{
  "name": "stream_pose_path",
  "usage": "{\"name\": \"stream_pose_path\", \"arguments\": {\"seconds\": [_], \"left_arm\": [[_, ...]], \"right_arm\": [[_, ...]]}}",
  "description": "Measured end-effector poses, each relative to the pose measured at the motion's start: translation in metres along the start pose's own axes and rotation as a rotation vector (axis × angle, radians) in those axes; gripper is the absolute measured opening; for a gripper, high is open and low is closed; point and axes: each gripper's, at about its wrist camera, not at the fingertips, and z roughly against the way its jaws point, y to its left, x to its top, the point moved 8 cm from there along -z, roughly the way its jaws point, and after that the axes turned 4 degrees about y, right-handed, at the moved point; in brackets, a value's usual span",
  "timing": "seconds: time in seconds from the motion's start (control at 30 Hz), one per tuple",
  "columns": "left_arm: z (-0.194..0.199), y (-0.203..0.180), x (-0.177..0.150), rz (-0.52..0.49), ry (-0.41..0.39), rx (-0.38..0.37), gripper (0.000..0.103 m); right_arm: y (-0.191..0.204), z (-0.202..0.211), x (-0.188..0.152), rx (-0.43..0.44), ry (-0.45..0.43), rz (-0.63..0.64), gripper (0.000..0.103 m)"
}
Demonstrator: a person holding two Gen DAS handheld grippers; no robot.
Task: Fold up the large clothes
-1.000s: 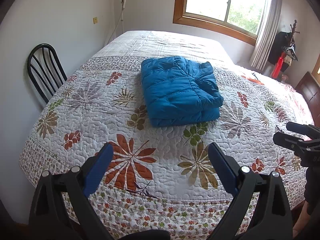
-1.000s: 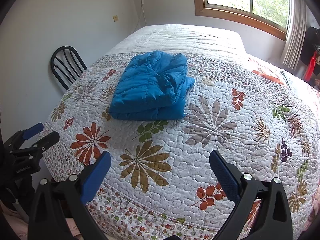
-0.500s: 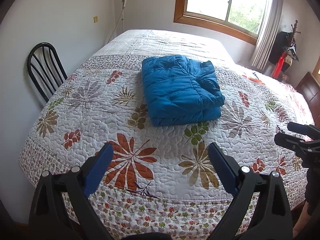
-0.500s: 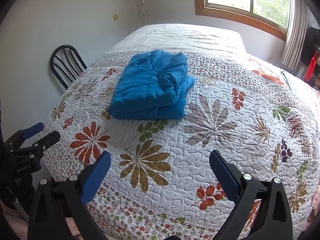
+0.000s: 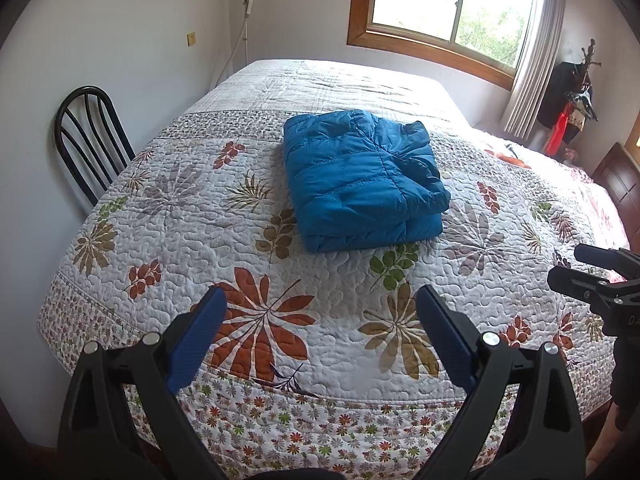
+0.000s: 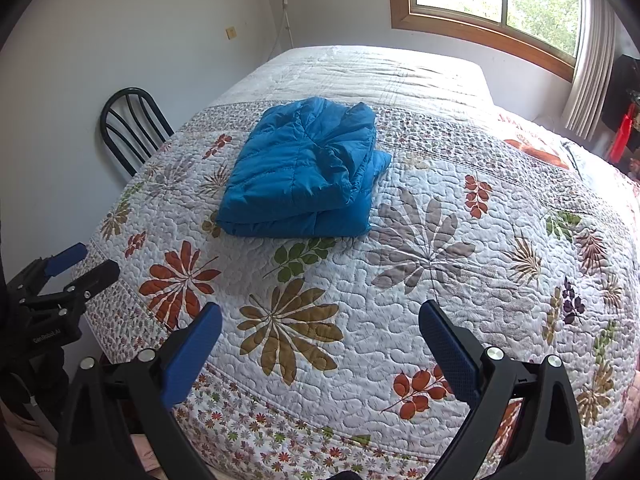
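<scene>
The folded jacket (image 5: 360, 180) lies on the bed (image 5: 200, 240), toward its far middle, well apart from both tools. The left tool (image 5: 320, 320) and right tool (image 6: 320, 332) hang over the bed's near edge. A chair (image 5: 86, 140) stands left of the bed against the wall; a window (image 5: 448, 4) sits behind it.

Folded blue puffer jacket (image 5: 362, 182) lying on floral quilted bedspread (image 5: 208, 248), left gripper (image 5: 320, 312) held wide apart above near bed edge, black chair (image 5: 90, 136) against wall, right gripper (image 5: 580, 268) at right margin
</scene>
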Motion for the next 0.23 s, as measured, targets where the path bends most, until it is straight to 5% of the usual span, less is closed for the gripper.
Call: {"name": "stream_pose_path", "arguments": {"seconds": [0.23], "left_arm": [[-0.0001,-0.0002,0.0,0.001,0.002,0.0,0.095]], "right_arm": [[-0.0005,0.0,0.0005,0.002,0.001,0.003,0.099]]}}
